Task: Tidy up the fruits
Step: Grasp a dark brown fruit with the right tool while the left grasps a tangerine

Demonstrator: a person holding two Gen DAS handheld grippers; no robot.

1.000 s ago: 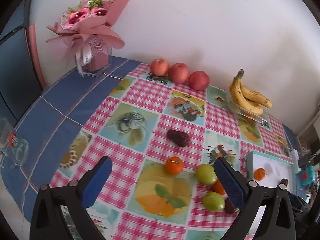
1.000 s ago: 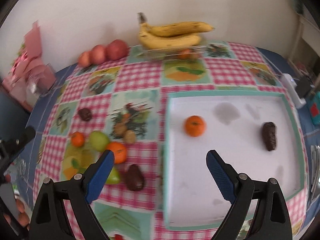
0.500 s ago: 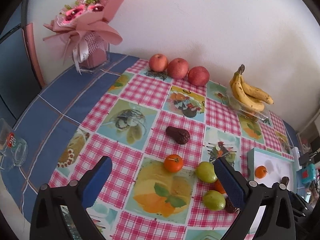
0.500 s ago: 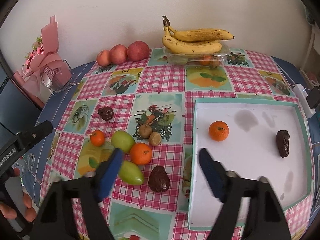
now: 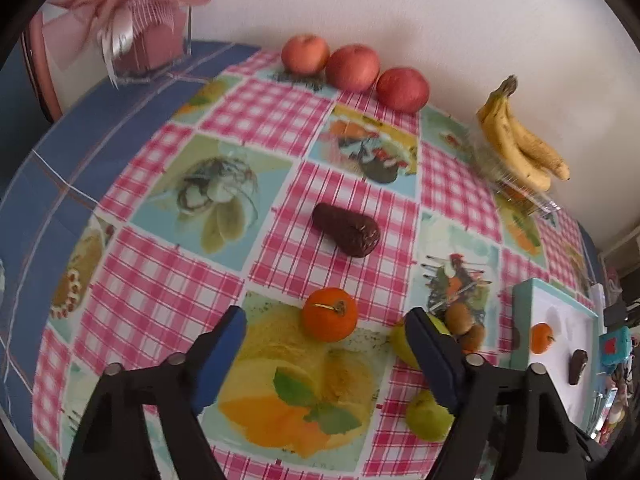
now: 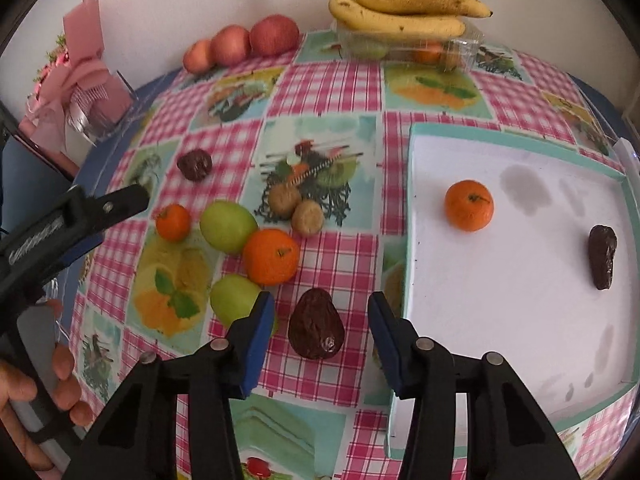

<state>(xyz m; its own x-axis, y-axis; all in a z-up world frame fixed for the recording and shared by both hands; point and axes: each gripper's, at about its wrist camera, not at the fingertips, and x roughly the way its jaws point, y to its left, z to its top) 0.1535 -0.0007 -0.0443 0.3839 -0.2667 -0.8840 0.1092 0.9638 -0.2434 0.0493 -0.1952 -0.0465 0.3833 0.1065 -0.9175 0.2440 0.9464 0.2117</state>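
My left gripper (image 5: 326,350) is open, its fingers either side of a small orange (image 5: 329,314) on the checked cloth; a dark avocado (image 5: 346,230) lies beyond it. My right gripper (image 6: 320,340) is open around another dark avocado (image 6: 316,330), just left of the white tray (image 6: 412,216). The tray holds an orange (image 6: 469,205) and a dark avocado (image 6: 603,256). Two green fruits (image 6: 228,225), a larger orange (image 6: 271,256) and two kiwis (image 6: 296,208) lie left of the tray.
Three apples (image 5: 352,68) line the wall. Bananas (image 6: 400,12) rest on a clear plastic box (image 6: 408,48) at the back. A pink bouquet in a clear holder (image 5: 148,20) stands at the far left. The left gripper's body (image 6: 60,228) shows in the right wrist view.
Both grippers have moved forward and down. The left one closed in on the small orange. The right one swung left from the tray to the avocado and narrowed its jaws.
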